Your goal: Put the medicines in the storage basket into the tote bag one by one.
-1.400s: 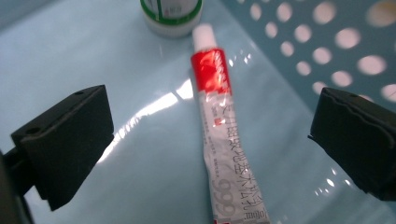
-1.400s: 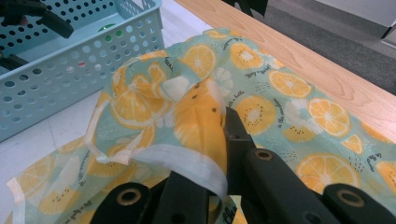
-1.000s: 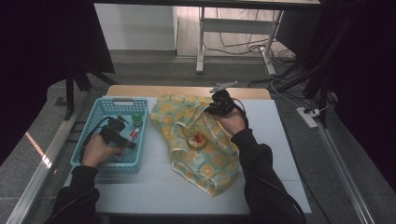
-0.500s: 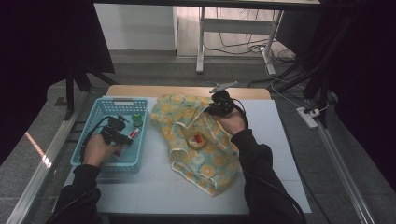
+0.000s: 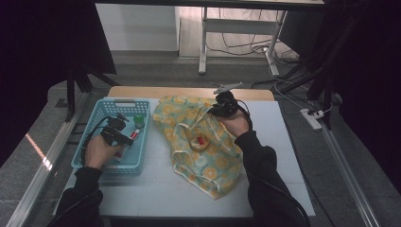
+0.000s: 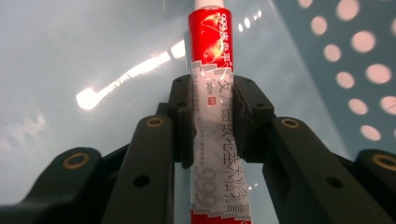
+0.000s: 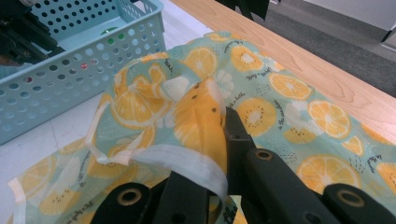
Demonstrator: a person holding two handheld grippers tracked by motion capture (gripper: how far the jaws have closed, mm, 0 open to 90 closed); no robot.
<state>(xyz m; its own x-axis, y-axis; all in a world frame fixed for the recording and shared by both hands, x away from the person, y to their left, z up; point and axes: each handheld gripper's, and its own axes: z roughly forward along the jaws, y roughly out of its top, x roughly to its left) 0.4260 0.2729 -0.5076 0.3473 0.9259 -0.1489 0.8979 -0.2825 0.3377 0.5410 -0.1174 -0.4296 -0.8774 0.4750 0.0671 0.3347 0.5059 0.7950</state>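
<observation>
In the high view, the left gripper (image 5: 124, 137) reached into a light blue basket (image 5: 142, 160) standing on the pale surface (image 5: 156, 189), and a small red and white tube (image 5: 134, 135) lay right at its jaws. A green-capped item (image 5: 138, 120) sat just beyond the jaws in the same basket. The right gripper (image 5: 220, 107) was at the far edge of an orange-print cloth bag (image 5: 208, 165) spread beside the basket, and a small round thing with a red piece (image 5: 199, 142) rested on the bag, nearer the person than those jaws.

In the left gripper view, the jaws had just been closing, and the tube (image 6: 215, 93) stood between them, both pads pressed against its sides. The red end with the white cap stuck out past the jaw tips, while the printed tail ran back between the jaws toward the camera. Beneath lay the basket's glossy floor (image 6: 93, 56), and its holed wall (image 6: 364, 70) rose to the right of the jaws.

In the right gripper view, the jaws were closed on a fold of the bag (image 7: 201, 121), its white hem draped over them. More of the bag spread beyond and to the right of the jaws, over the surface's wooden edge (image 7: 299, 60). The basket (image 7: 84, 65) stood off to the left, well apart, with the other gripper (image 7: 23, 37) inside it.
</observation>
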